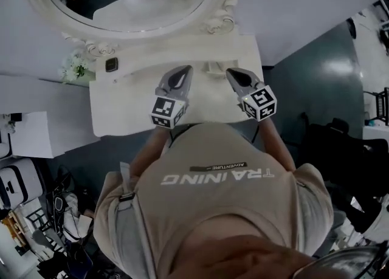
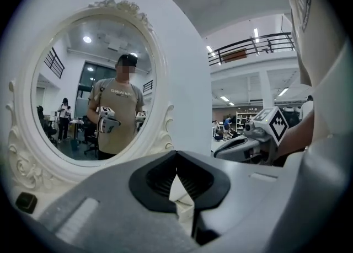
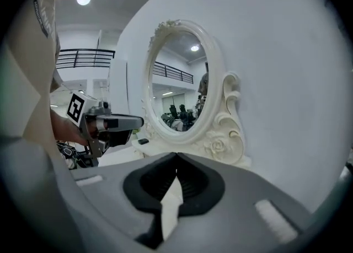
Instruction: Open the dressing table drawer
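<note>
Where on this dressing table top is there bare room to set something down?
The table top is bare at its left front, in front of the small dark square thing and left of the left gripper. Another bare strip shows between it and the right gripper. The back edge is crowded: mirror frame, flowers.

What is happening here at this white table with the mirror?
A person stands at a white dressing table, facing its oval mirror, with one gripper in each hand. The left hand-held gripper and the right hand-held gripper are above the tabletop, jaws shut and empty. The drawer is not in view, so whether it is open cannot be told.
</note>
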The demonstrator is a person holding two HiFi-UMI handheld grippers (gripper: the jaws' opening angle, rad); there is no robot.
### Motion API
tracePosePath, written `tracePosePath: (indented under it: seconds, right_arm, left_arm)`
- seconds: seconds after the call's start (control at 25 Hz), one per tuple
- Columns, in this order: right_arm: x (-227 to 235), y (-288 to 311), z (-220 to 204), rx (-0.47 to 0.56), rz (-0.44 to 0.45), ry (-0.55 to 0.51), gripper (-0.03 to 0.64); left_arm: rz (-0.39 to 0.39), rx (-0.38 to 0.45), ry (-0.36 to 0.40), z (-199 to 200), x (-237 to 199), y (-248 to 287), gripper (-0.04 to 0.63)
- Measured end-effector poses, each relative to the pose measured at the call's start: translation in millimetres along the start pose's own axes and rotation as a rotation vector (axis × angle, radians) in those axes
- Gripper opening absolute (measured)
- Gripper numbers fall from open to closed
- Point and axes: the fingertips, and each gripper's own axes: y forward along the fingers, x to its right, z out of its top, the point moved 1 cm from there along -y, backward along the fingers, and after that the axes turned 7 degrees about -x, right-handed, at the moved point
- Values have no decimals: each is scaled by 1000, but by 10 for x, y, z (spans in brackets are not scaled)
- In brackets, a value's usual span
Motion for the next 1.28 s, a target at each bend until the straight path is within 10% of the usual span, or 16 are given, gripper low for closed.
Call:
tracePosePath:
  seconds: [0.52, 1.28]
  right_arm:
    - [23, -172, 951, 190, -29, -71, 3]
    - [5, -160, 1149, 275, -111, -105, 3]
  left_arm:
    - [65, 105, 44, 631, -378, -315, 8]
    - [62, 147, 53, 741, -540, -321, 8]
